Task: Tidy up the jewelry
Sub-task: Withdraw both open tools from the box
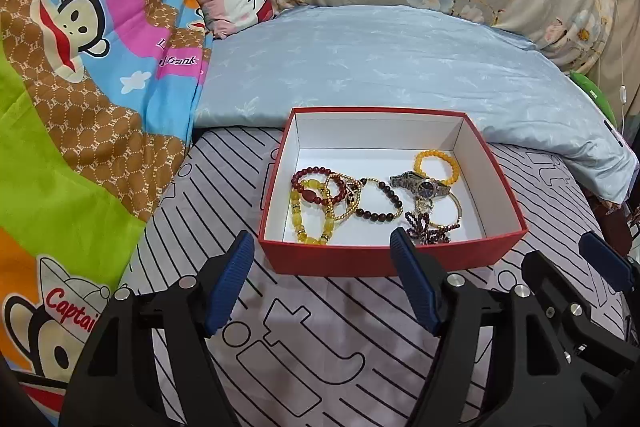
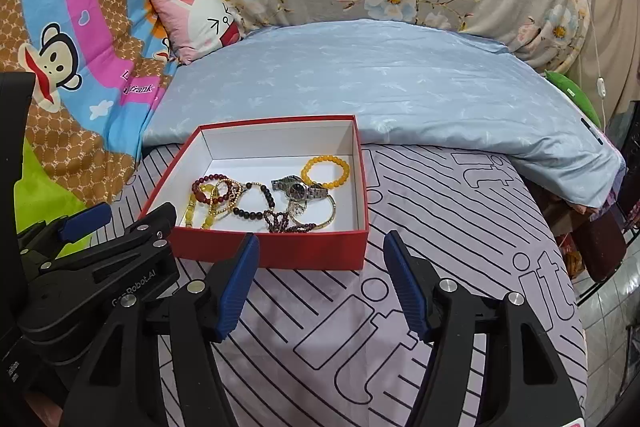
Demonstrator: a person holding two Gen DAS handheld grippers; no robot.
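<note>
Both grippers sit low over the striped sheet (image 1: 320,347), side by side, short of the box. Left gripper (image 1: 322,283): jaws spread wide, nothing between them. Right gripper (image 2: 320,283): likewise wide apart and holding nothing.

Red box (image 1: 400,259) stands lidless on the sheet, just ahead of both tools, blue pillow (image 1: 360,67) behind it. All the jewelry in view lies inside: orange bead bracelet (image 1: 436,167) at the back right, alone and flat; silver watch (image 1: 422,185) just in front, touching it; dark bead bracelet (image 1: 380,205) mid-box; red bead bracelet (image 1: 316,183) and yellow bead strand (image 1: 310,219) overlapping at the left; garnet cluster (image 1: 428,231) against the near wall, with a thin gold bangle (image 1: 456,215) partly under it, probably tangled, hard to tell at this size.

Scene fits either a loose heap waiting to be sorted out or pieces already gathered into the box; one moment won't settle which.

If a piece is to be picked: come in from above over the near wall and pinch a single strand across its beads. The orange bracelet is the cleanest grab. Avoid the left knot and the garnet cluster, since lifting one would likely drag its neighbours. The box is light card, so it may skid on the soft bedding if nudged.
</note>
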